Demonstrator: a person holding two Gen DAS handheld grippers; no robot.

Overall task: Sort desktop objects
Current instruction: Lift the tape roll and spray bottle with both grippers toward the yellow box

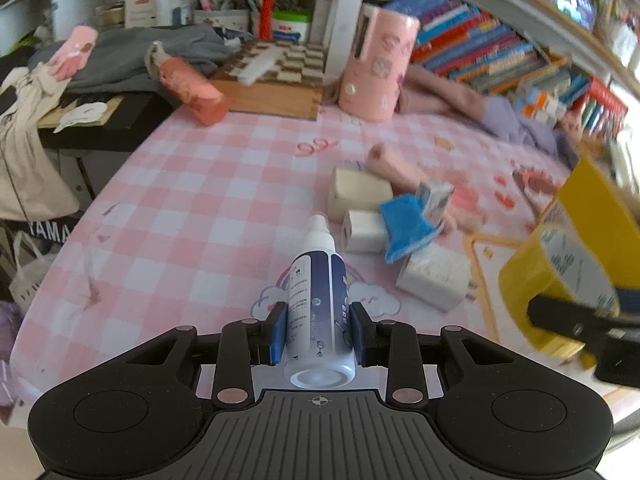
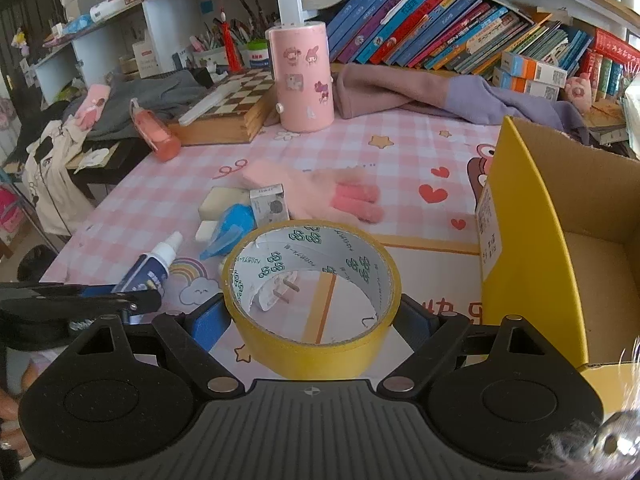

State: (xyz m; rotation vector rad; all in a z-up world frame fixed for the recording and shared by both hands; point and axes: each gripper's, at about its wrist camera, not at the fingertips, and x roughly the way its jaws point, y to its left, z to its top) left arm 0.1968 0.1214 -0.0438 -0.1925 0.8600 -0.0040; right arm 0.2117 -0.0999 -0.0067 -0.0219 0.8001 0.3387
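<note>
A desk [image 2: 168, 200] covered in a pink-and-white checked cloth with cartoon prints fills both views, and behind it runs a shelf packed with a row of colourful books [image 2: 440, 28]. At the right edge of the desk stands an open yellow cardboard box [image 2: 528, 216], its brown inside showing. At the back sits a wooden chessboard case [image 2: 224, 108], with a tall pink cylinder with stickers [image 2: 304, 80] upright just beside it, and a lilac garment [image 2: 420, 96] is heaped along the shelf foot. A pink glove [image 2: 320, 192] lies flat near the middle of the desk. The right tongs [image 2: 312, 316] are spread wide and hold a roll of yellow tape [image 2: 312, 344] by its outer sides, lifted above the cloth just left of the box, its hollow core facing the camera. The left tongs [image 1: 319, 332] are drawn narrow, their blue pads pressing both sides of a small spray bottle [image 1: 319, 300] with a dark blue label and a white cap, its cap pointing away from the camera over the cloth. Beyond the bottle a loose cluster lies near the glove: a blue plastic item [image 1: 404, 232], small white boxes [image 1: 364, 230] and a little grey carton [image 2: 269, 206]. An orange-pink bottle [image 2: 154, 132] lies on its side at the desk's far left.
</note>
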